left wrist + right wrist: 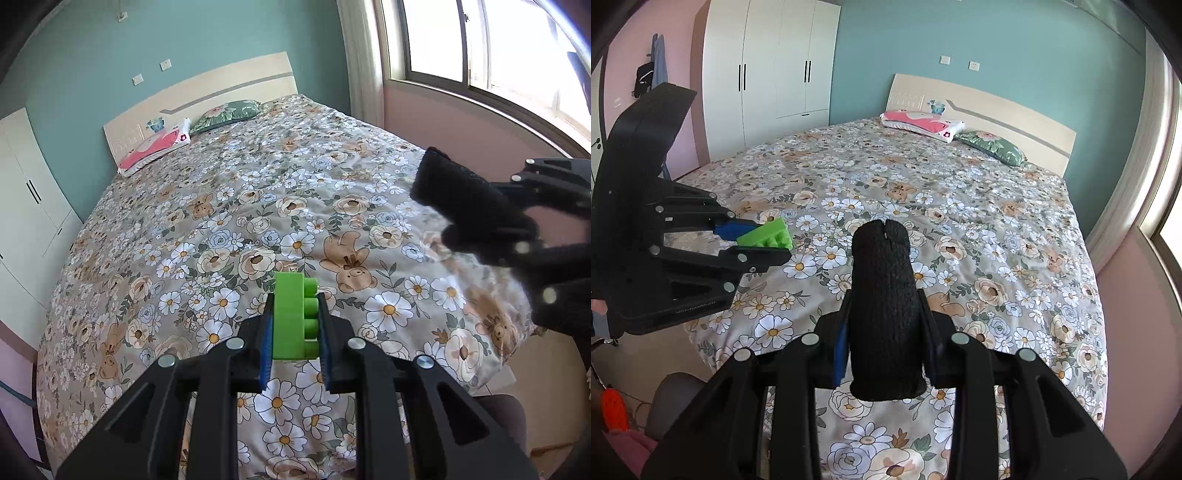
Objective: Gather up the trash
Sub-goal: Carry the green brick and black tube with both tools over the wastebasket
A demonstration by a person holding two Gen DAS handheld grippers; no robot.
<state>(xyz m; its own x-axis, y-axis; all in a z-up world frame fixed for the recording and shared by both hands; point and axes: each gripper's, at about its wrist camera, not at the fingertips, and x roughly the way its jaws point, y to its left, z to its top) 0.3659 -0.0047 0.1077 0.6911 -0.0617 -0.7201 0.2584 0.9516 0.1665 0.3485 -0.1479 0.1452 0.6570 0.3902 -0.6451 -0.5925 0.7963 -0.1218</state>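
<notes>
My left gripper [295, 317] is shut on a green toy brick [294, 315] and holds it above the foot of the bed; the left gripper and brick [766, 233] also show at the left of the right wrist view. My right gripper [884, 314] is shut on a black knitted sleeve [884, 306], upright between the fingers, above the floral bedspread [960, 229]. The sleeve [454, 194] and right gripper show at the right of the left wrist view. Both grippers hover over the bed's near end, apart from each other.
The bed carries a pink pillow [919, 123] and a green pillow [991, 146] by the headboard [997, 110]. White wardrobes [768, 74] stand left of the bed. A window [498, 48] is on the right wall. A dark chair [672, 402] stands by the bed's near corner.
</notes>
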